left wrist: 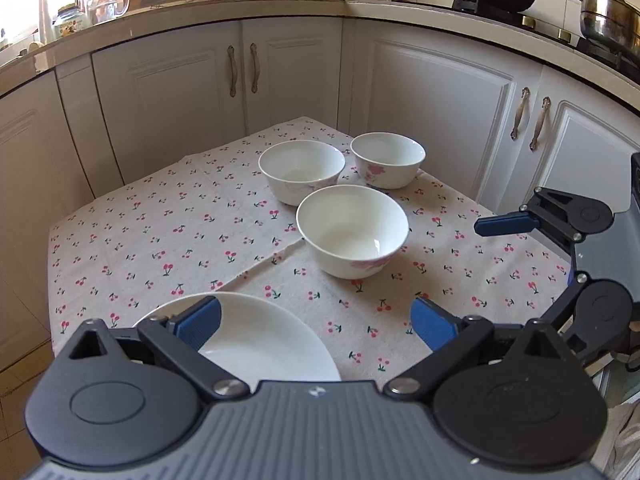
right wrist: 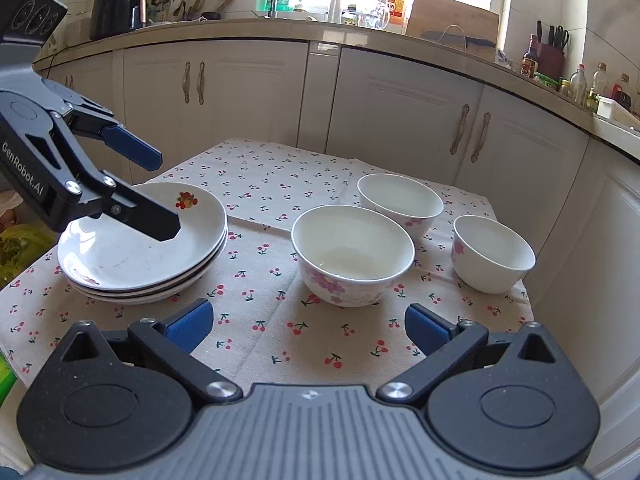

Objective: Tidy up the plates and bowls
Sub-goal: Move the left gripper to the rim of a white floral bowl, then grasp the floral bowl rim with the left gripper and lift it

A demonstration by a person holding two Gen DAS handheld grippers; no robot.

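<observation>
Plates sat stacked (right wrist: 144,248) at the left corner of the cherry-print cloth (right wrist: 280,184), so that half looked finished. My left gripper (left wrist: 316,322) hung over the top plate, fingers spread, pinching nothing (clear of the rim). Three bowls (right wrist: 352,256) stood apart on the right, not nested. My right gripper (right wrist: 308,326) was spread wide and empty, facing the nearest bowl, probably next to lift.

Black linkage tools (right wrist: 308,326), blue pads (right wrist: 188,324) (silver screws, "GenRobot.AI" lettering)
</observation>
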